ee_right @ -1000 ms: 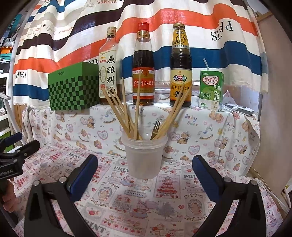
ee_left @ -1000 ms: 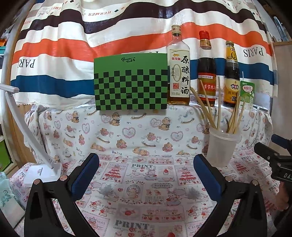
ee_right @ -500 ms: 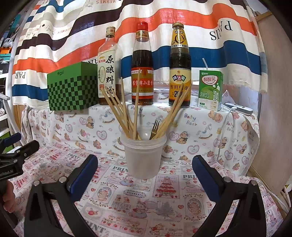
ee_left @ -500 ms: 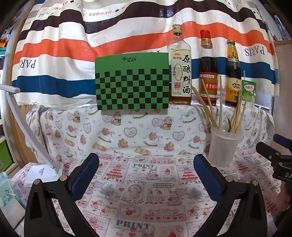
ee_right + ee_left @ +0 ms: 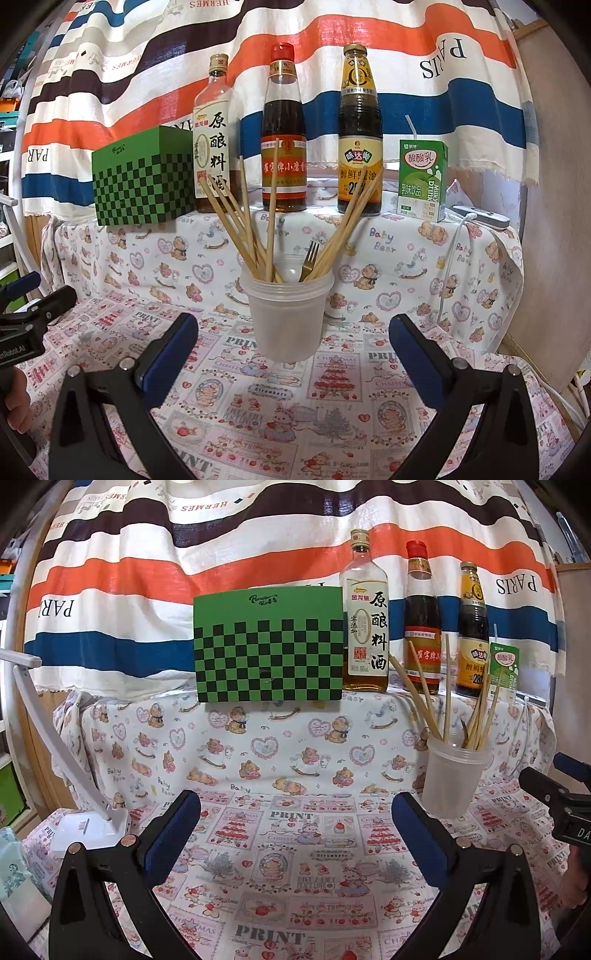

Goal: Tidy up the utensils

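both my grippers, left (image 5: 295, 823) and right (image 5: 293, 343), gape wide and empty; the translucent cup (image 5: 290, 317) of chopsticks (image 5: 236, 225) stands just beyond my right one.

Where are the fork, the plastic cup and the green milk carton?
fork (image 5: 311, 258): right wrist view, on its tines above the cup rim.
plastic cup (image 5: 290, 321): right wrist view, on the middle of its front wall.
green milk carton (image 5: 422, 180): right wrist view, on its printed front face.
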`<state>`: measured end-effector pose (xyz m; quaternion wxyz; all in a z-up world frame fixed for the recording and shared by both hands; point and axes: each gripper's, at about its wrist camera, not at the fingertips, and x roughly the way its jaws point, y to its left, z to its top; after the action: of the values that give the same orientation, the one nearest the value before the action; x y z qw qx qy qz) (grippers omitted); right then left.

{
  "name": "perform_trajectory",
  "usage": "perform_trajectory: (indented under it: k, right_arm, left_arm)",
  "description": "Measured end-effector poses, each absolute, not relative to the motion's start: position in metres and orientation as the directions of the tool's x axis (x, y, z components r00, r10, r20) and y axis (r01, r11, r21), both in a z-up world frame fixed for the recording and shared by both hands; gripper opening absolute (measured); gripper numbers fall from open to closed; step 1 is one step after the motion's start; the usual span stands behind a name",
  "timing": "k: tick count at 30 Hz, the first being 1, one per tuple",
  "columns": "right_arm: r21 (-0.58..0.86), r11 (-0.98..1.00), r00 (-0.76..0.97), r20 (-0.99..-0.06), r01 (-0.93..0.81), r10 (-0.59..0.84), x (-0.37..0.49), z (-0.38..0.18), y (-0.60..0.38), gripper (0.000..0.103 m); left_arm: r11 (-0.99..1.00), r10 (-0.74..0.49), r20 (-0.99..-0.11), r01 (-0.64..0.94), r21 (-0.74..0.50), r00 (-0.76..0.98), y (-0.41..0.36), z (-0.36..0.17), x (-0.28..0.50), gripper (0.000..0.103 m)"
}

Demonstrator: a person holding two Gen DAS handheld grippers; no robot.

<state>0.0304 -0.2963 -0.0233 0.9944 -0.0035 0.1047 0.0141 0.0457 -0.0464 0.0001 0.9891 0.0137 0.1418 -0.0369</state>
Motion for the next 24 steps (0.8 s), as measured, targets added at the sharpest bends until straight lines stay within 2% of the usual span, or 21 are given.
perform_trajectory:
  k: [24]
  right_arm:
    - [-0.005, 1.000, 0.976, -0.215, -0.024, 0.022, 0.0312, -0.0237, -0.2957, 0.103]
  left_arm:
    - [0.996, -0.076, -0.280, 0.083, 0.016, 0.957, -0.0477, -0.0006, 0.0462, 0.103]
